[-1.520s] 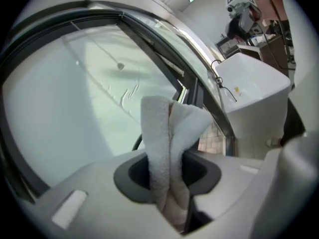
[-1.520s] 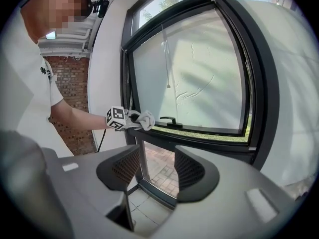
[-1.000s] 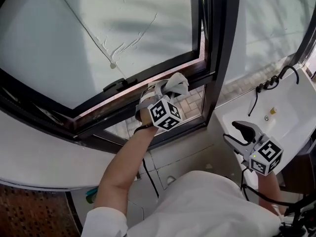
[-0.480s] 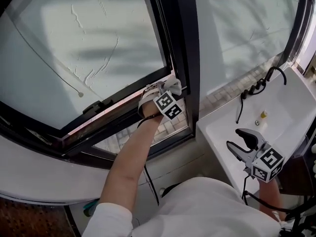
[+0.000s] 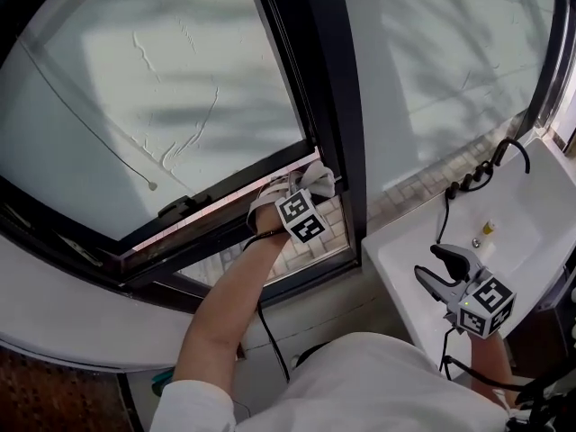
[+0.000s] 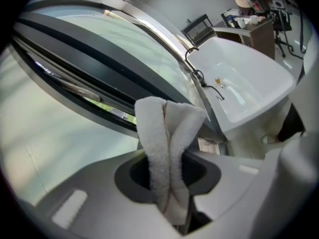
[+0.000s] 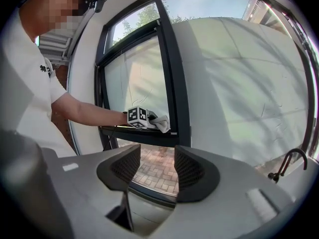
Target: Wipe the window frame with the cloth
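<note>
left gripper [image 6: 168, 185]: fingers [image 6: 94, 198] clamped together on the cloth [image 6: 168, 143]. the cloth is white terry, folded into two upright lobes that stand up out of the grip, with a pinched tail below.

head view: the cloth sits at the right end of the open sash's lower rail [image 5: 216, 203], pressed to it just beside the black upright post [image 5: 331, 106] of the window frame. i cannot tell whether it also touches the post. the person's forearm [image 5: 229, 291] reaches up to the rail, and a black cable [image 5: 270, 336] hangs under it.

right gripper [image 7: 156, 167]: fingers [image 7: 125, 167] apart, with nothing between them. through the gap only brick paving [image 7: 158, 176] outside the open window shows. this gripper is held low, well apart from the frame, over the near corner of a white sink [image 5: 526, 210].

surroundings: frosted glass pane [image 5: 180, 88] in the sash with raised streaks on it, and a second frosted pane [image 5: 441, 70] right of the post. a black tap [image 5: 508, 147] stands at the sink's back edge, and there is a small yellow item near the drain, too small to identify. the post stands between the cloth and the right pane, and nothing lies along the rail to the cloth's left.
</note>
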### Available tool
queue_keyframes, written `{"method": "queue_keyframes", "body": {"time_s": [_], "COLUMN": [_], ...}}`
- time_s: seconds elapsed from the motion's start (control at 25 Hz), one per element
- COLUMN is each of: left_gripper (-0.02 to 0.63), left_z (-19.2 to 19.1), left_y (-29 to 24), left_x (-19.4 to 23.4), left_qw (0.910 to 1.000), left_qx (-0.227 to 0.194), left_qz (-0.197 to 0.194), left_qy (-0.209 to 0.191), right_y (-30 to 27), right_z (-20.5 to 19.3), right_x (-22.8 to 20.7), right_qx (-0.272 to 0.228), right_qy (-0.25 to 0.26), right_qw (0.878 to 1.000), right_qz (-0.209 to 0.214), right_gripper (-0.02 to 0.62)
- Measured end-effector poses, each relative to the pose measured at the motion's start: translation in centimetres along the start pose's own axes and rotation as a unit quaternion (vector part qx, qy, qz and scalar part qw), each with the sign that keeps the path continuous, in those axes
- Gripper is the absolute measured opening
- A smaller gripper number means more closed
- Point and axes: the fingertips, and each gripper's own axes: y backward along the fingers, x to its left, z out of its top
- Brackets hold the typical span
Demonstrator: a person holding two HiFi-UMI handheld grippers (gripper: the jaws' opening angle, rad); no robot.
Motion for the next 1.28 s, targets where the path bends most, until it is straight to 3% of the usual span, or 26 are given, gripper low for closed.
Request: {"method": "queue_keyframes", "body": {"time_s": [0.16,0.36,0.52,0.8,1.0,1.28], "left_gripper": [0.129,0.129,0.129,0.129,0.129,0.129], "left_z": [0.2,2.0,4.6,11.2,13.7,15.8], "left_y": [3.9,11.8,19.8,32.2,35.1,35.4], "left_x": [3.3,13.4,23.5,39.1,46.3,48.6], "left_qw": [0.9992,0.9927,0.9794,0.9498,0.9418,0.9443], "left_qx": [-0.018,-0.045,-0.069,-0.102,-0.099,-0.078], "left_qz": [0.031,0.111,0.190,0.294,0.315,0.314], "left_qy": [0.014,0.008,-0.002,0.030,0.061,0.062], "right_y": [-1.7,-3.9,-5.3,-5.5,-5.0,-3.1], "right_z": [-0.3,0.4,0.6,1.6,2.3,1.3], "right_x": [0.5,0.7,1.3,0.8,0.2,-1.1], "right_qx": [0.008,0.005,0.002,-0.019,-0.034,-0.040], "right_qy": [0.007,0.023,0.026,0.024,0.018,0.002], "right_qw": [0.999,0.998,0.996,0.996,0.997,0.999], "right_qz": [0.030,0.066,0.084,0.085,0.066,0.038], "right_gripper": [0.215,0.213,0.214,0.213,0.213,0.213]}}
